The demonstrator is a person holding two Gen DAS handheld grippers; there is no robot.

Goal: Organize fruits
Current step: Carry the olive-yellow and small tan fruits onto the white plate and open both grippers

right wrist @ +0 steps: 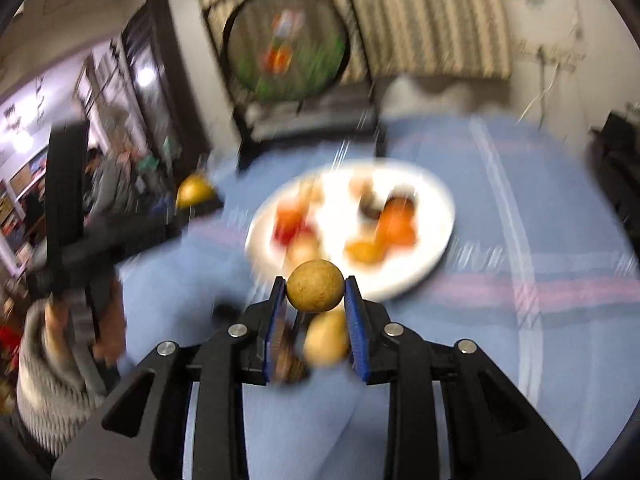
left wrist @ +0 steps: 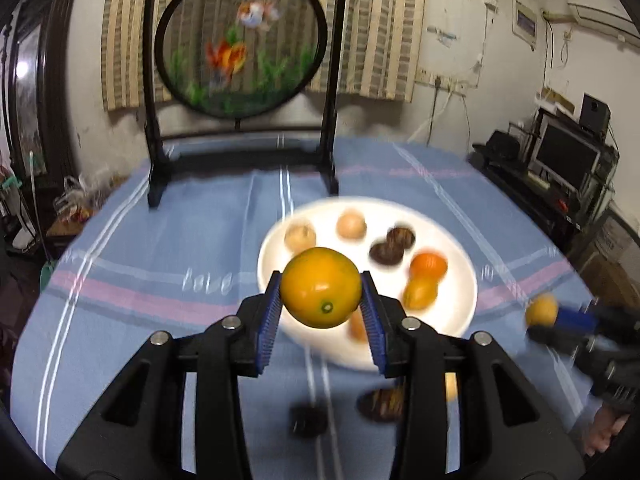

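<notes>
My left gripper (left wrist: 321,294) is shut on an orange (left wrist: 320,287) and holds it above the near rim of a white plate (left wrist: 460,268). The plate holds two tan longans (left wrist: 351,225), dark fruits (left wrist: 386,254) and small oranges (left wrist: 428,266). My right gripper (right wrist: 315,292) is shut on a tan round longan (right wrist: 315,286), just short of the plate (right wrist: 436,200). The right gripper also shows in the left wrist view (left wrist: 568,320), and the left gripper with its orange shows in the right wrist view (right wrist: 194,194). Both views are motion-blurred.
A blue striped tablecloth (left wrist: 160,240) covers the table. A framed round goldfish screen (left wrist: 242,40) stands at the back. Loose dark fruits (left wrist: 308,420) and a pale one (right wrist: 326,338) lie on the cloth near the plate. A shelf with a monitor (left wrist: 568,156) stands right.
</notes>
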